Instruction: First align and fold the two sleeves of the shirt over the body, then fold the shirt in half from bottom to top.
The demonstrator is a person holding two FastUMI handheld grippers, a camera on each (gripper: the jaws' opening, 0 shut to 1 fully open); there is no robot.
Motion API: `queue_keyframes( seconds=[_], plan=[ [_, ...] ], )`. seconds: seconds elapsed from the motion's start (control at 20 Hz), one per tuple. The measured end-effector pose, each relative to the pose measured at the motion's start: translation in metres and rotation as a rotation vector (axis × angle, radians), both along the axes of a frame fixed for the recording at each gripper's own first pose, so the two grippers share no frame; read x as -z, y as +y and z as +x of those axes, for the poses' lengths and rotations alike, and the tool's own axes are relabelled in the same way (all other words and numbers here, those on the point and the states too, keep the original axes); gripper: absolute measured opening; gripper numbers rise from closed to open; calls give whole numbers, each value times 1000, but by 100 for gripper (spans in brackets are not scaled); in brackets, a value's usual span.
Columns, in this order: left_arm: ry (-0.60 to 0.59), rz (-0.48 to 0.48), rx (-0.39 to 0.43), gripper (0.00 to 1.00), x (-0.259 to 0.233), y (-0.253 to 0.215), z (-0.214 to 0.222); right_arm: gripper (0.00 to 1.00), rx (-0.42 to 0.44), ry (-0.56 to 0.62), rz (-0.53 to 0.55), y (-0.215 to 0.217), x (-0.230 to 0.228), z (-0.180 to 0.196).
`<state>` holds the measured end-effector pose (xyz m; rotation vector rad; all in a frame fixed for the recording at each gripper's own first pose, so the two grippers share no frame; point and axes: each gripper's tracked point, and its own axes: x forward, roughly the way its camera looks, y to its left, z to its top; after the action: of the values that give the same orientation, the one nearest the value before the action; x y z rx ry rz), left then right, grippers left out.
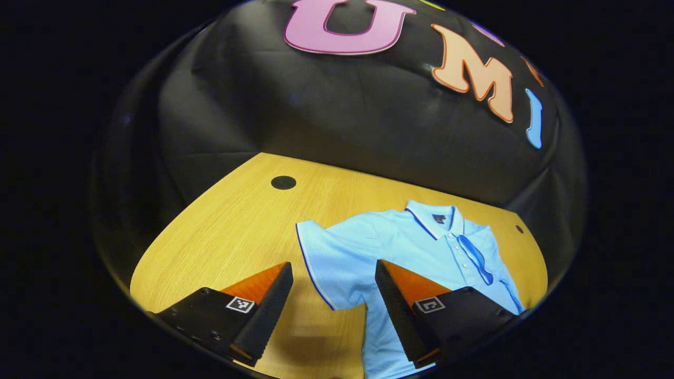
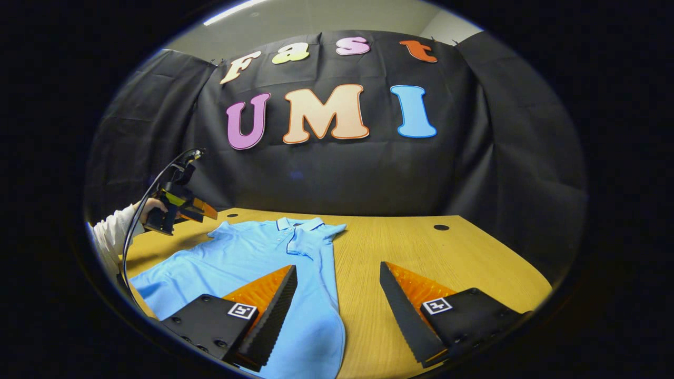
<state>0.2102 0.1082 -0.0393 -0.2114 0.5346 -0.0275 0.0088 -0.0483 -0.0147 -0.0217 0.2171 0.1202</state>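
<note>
The light-blue shirt (image 1: 400,252) lies flat on the wooden counter (image 1: 237,226), collar away from both tongs. The left tongs (image 1: 334,273) hover with fingers wide apart, straddling the near sleeve (image 1: 326,258). The right tongs (image 2: 338,276) likewise gape above the shirt's side edge, gripping nothing.

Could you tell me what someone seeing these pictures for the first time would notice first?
The light blue polo shirt stands out, spread flat and unfolded on the wooden table. In the left gripper view, the open left gripper frames one sleeve. In the right gripper view, the open right gripper hangs over the shirt's other edge.
</note>
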Motion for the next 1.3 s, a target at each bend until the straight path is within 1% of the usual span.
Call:
queue_keyframes(
  seconds=[0.2,0.3,0.35,0.5,0.55,0.65,0.8,0.9,0.95,1.0,1.05,1.1,1.15,1.2,1.25,1.3],
  plan=[
    [59,56,-12,92,26,8,19,98,33,-13,-39,-10,-2,-3],
    [74,68,-11,91,32,8,24,98,28,-11,-36,-9,-1,-3],
    [85,80,-14,92,36,10,24,98,25,-6,-36,-9,-1,-4],
    [90,110,-14,87,38,14,26,98,33,-11,-32,-15,-3,-3],
    [94,118,-13,84,40,14,26,98,36,-9,-24,-15,-3,-4],
    [121,143,-9,80,45,17,22,98,45,-6,-15,-19,-3,-4],
    [117,144,2,75,43,14,23,98,55,-4,-24,-22,-1,-4],
    [109,134,11,67,43,9,26,98,50,2,-17,-20,0,-5],
    [106,131,17,57,44,7,28,98,47,5,-14,-19,1,-5],
    [104,127,23,52,44,5,28,98,45,7,-12,-19,2,-5],
    [103,118,31,42,43,2,27,98,44,6,-13,-19,1,-5],
    [97,110,38,36,42,-1,28,98,45,7,-15,-19,2,-6],
    [92,100,46,23,43,-3,29,98,45,6,-14,-19,1,-6],
    [84,100,43,16,42,-5,29,98,41,6,-12,-16,1,-7],
    [79,101,44,5,43,-5,29,98,37,6,-11,-15,0,-7],
    [76,105,44,4,42,-5,30,98,33,6,-12,-13,1,-8]
  ],
)
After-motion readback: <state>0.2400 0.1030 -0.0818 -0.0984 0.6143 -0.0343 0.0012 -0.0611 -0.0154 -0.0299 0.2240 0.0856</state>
